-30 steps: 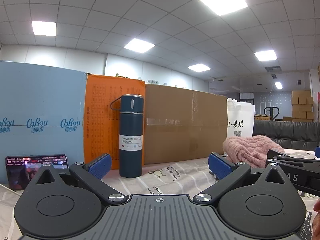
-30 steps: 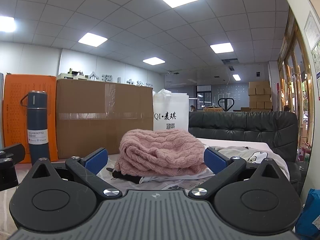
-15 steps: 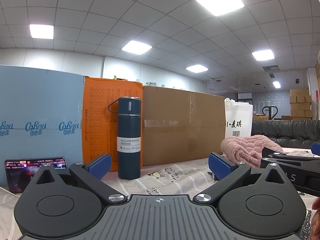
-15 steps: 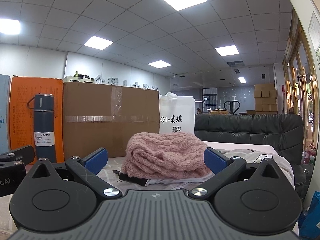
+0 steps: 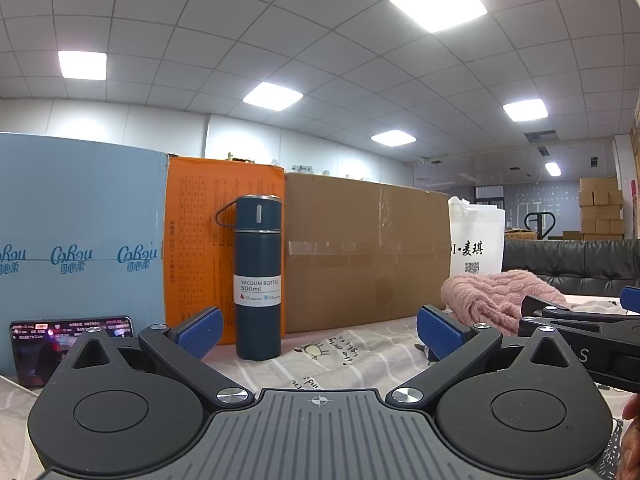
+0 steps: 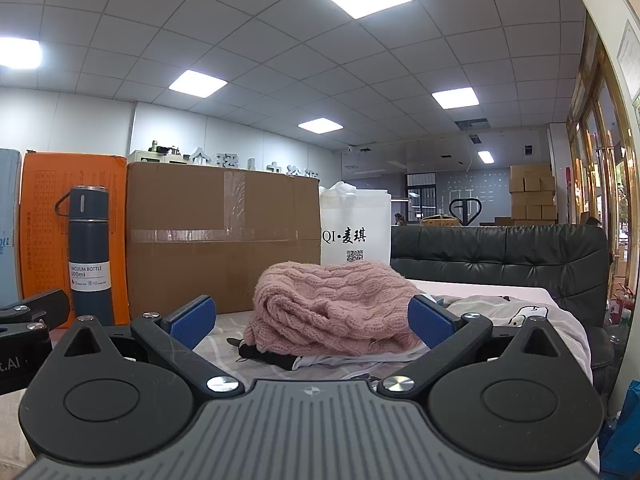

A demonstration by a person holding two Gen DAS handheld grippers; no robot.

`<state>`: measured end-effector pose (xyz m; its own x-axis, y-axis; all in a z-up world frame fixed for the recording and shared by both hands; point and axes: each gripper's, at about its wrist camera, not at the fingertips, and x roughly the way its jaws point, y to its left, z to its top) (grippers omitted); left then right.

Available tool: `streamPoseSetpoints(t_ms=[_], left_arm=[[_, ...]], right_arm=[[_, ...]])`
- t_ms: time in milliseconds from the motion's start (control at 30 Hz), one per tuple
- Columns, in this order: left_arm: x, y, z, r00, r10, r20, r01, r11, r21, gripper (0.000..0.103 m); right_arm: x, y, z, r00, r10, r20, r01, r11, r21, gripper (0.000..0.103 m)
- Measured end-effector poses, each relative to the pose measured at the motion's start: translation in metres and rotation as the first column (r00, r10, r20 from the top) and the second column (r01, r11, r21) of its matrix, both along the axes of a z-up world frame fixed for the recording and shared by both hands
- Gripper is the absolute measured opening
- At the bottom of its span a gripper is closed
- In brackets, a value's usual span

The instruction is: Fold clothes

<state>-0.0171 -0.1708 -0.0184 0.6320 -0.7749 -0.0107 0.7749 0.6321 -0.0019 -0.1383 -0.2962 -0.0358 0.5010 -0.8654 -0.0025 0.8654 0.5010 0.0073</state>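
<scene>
Here, both handheld grippers hover low over a cloth-covered table (image 5: 352,356), each with its jaws spread wide apart and holding nothing. The left gripper (image 5: 319,326) faces a dark blue vacuum bottle (image 5: 258,278) standing upright on the printed sheet, in front of an orange box (image 5: 200,248) and beside a large brown cardboard box (image 5: 364,252). A phone (image 5: 44,340) with a lit screen leans against a pale blue box (image 5: 80,240) at the far left. The right gripper (image 6: 312,320) points at a pink knitted sweater (image 6: 332,308), which lies in a loose bundle on top of other clothes (image 6: 516,316) at the table's right end, between that gripper's blue finger pads (image 6: 192,318) but beyond them and untouched. A white shopping bag (image 6: 356,232) and a black sofa (image 6: 500,256) stand behind the sweater.
</scene>
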Motion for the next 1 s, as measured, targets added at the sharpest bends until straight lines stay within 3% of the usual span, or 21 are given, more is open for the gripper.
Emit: streamPoseSetpoints(t_ms=[1000], left_arm=[[0.0004,0.0016,-0.0006,1.000,-0.011,0.002,0.011,1.000,-0.005,0.103]], right_arm=[[0.0010,-0.0030,-0.0011,1.000,0.002,0.003,-0.002,1.000,0.011,0.103]])
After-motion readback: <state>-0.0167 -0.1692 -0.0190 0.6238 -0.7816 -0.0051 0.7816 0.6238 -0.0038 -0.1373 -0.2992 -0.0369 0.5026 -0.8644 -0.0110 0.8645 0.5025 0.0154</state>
